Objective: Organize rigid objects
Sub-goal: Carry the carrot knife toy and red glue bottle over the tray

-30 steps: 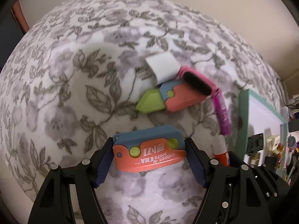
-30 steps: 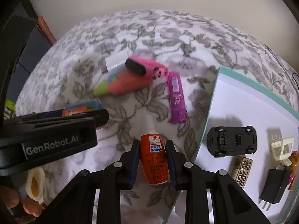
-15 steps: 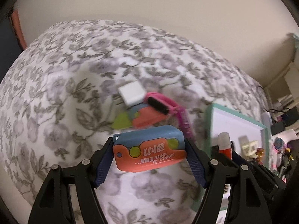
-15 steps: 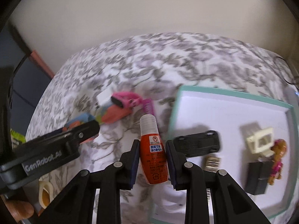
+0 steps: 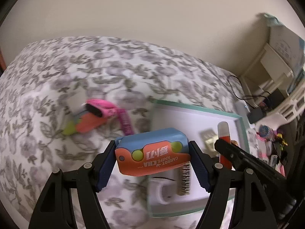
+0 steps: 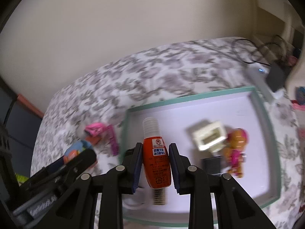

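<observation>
My left gripper (image 5: 152, 153) is shut on a blue and orange carrot-knife toy (image 5: 153, 154), held in the air over the left edge of the teal-rimmed tray (image 5: 198, 109). My right gripper (image 6: 156, 161) is shut on an orange glue bottle (image 6: 156, 164) with a clear cap, held above the tray (image 6: 190, 95). The bottle (image 5: 224, 143) and the right gripper's black arm also show at the right of the left wrist view. On the floral cloth lie a second orange and green knife toy (image 5: 85, 125), a pink toy (image 5: 101, 107) and a purple stick (image 5: 125, 122).
In the tray sit a cream block (image 6: 208, 137), an orange and pink figure (image 6: 236, 147), a black plug (image 6: 211, 165), a gold comb-like piece (image 5: 184, 179) and a white cup (image 5: 162, 192). Cables and a black box (image 6: 276, 76) lie at the far right. A wall rises behind the bed.
Both grippers have risen and swung right, from over the cloth to over the tray, each still holding its object. The loose toys on the cloth now lie further left in both views.
</observation>
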